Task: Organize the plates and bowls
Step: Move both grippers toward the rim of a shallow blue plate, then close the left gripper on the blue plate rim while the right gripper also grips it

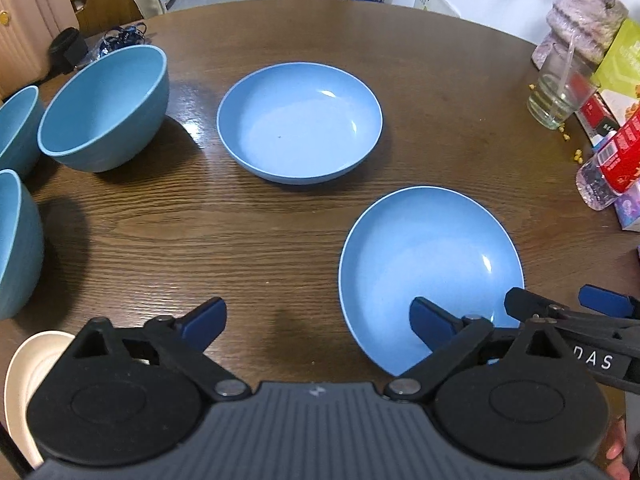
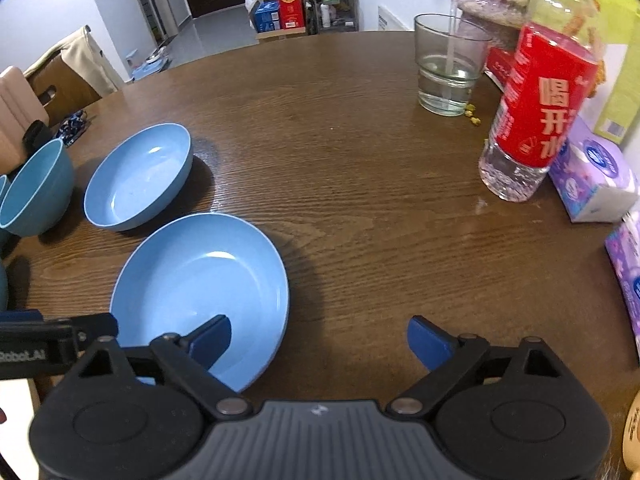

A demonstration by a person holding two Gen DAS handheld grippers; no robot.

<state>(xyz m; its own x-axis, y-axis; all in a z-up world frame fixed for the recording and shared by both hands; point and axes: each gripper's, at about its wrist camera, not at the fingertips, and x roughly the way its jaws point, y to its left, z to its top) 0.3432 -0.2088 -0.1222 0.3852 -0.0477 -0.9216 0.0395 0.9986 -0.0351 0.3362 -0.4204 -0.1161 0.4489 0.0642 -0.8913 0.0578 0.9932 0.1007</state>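
Two shallow blue plates lie on the round brown table point(image 1: 320, 32): a far plate point(image 1: 299, 120) point(image 2: 138, 176) and a near plate point(image 1: 430, 256) point(image 2: 200, 280). Three deeper blue bowls stand at the left, one in full view point(image 1: 106, 108) point(image 2: 36, 188) and two cut off by the frame point(image 1: 16, 128) point(image 1: 16, 240). My left gripper point(image 1: 320, 320) is open and straddles the near plate's left rim, its right finger over the plate's inside. My right gripper point(image 2: 320, 340) point(image 1: 554, 298) is open across the same plate's right rim, its left finger above the plate. Neither gripper's pads press on the plate.
A glass of water point(image 2: 450, 72) point(image 1: 560, 88), a red-labelled bottle point(image 2: 532, 112), tissue packs point(image 2: 592, 176) and boxes crowd the table's right edge. A cream-white dish point(image 1: 24, 380) shows at the lower left. Chairs point(image 2: 68, 76) stand beyond the table's far left.
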